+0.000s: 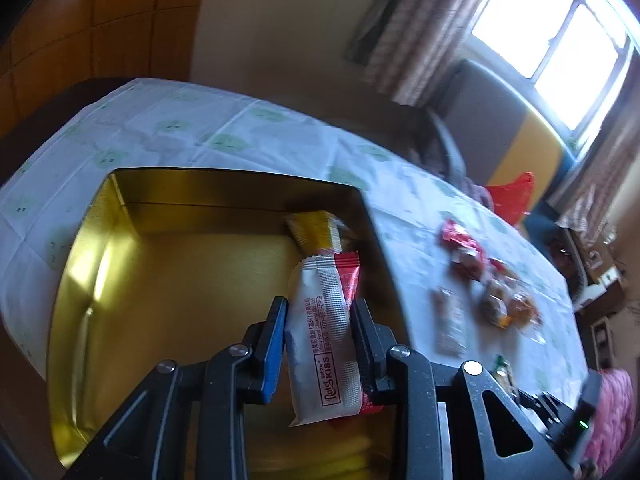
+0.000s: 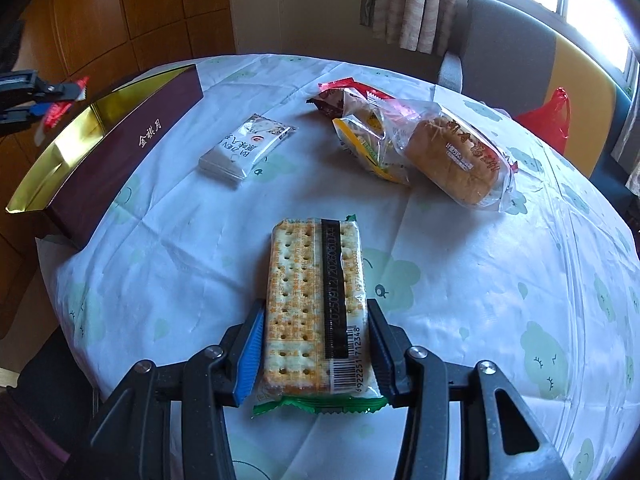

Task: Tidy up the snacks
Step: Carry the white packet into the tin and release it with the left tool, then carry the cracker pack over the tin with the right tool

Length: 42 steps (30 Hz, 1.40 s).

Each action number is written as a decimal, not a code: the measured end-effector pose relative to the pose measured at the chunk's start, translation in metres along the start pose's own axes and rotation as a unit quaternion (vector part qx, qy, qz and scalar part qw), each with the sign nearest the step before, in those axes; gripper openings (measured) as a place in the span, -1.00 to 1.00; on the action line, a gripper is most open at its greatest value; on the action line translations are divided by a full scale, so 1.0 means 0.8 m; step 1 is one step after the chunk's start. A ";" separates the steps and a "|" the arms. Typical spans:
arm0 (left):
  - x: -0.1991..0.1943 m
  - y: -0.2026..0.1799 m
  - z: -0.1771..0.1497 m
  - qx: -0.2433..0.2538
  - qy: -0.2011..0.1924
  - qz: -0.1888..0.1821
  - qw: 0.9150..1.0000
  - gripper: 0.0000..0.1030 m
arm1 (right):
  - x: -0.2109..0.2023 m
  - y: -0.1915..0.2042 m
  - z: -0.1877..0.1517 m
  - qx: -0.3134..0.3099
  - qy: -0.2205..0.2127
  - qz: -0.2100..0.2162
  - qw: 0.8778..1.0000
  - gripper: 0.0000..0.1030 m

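My left gripper [image 1: 318, 308] is shut on a white and red wafer bar [image 1: 320, 336] and holds it over the open gold-lined box [image 1: 160, 280]. A yellow snack pack [image 1: 318, 230] lies in the box's far right corner. My right gripper [image 2: 316, 312] is shut on a cracker pack [image 2: 316, 304] with a green edge, held over the tablecloth [image 2: 460, 280]. In the right wrist view the box [image 2: 120, 148] stands at the left with dark red walls, and the left gripper [image 2: 48, 98] hangs above it with the wafer bar.
On the cloth lie a white snack pack [image 2: 244, 148], a wrapped bread loaf [image 2: 456, 160], a yellow-edged pack [image 2: 368, 140] and a red-brown wrapper [image 2: 340, 98]. A grey and yellow chair [image 2: 520, 52] and a red bag [image 2: 550, 114] stand behind the table.
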State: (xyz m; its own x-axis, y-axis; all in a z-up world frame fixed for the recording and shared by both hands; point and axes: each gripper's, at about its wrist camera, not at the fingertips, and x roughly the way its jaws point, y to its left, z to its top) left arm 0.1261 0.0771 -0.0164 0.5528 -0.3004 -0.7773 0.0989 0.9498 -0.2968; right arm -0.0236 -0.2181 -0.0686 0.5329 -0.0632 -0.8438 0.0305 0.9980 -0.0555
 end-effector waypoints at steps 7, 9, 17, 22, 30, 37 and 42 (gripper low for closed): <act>0.055 0.027 0.040 -0.022 0.017 0.041 0.999 -0.38 | 0.000 0.000 0.000 0.001 -0.001 -0.001 1.000 -0.07; 0.064 0.027 0.046 -0.026 0.021 0.045 0.998 -0.38 | 0.000 0.000 -0.001 0.001 -0.001 -0.001 1.000 -0.07; 0.107 0.019 0.074 -0.012 0.030 0.069 0.997 -0.30 | 0.000 -0.001 0.000 0.004 -0.002 -0.001 1.000 -0.06; 0.109 0.022 0.077 -0.023 0.027 0.073 0.997 -0.13 | 0.000 -0.001 -0.001 0.005 -0.003 -0.003 1.000 -0.06; 0.043 0.001 0.032 0.001 -0.028 0.119 0.993 -0.13 | -0.001 -0.001 -0.003 0.009 -0.009 -0.004 1.000 -0.06; 0.003 -0.027 -0.020 0.032 -0.043 0.117 0.992 -0.13 | -0.002 0.000 -0.004 0.011 -0.013 -0.006 1.000 -0.06; -0.016 -0.043 -0.048 0.052 -0.046 0.116 0.991 -0.13 | -0.002 -0.001 -0.004 0.010 -0.014 -0.006 1.000 -0.06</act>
State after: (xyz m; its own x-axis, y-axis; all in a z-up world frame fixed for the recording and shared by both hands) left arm 0.0836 0.0451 -0.0180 0.6431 -0.0675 -0.7628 0.0415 0.9977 -0.0533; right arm -0.0270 -0.2185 -0.0688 0.5562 -0.0756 -0.8276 0.0542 0.9970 -0.0546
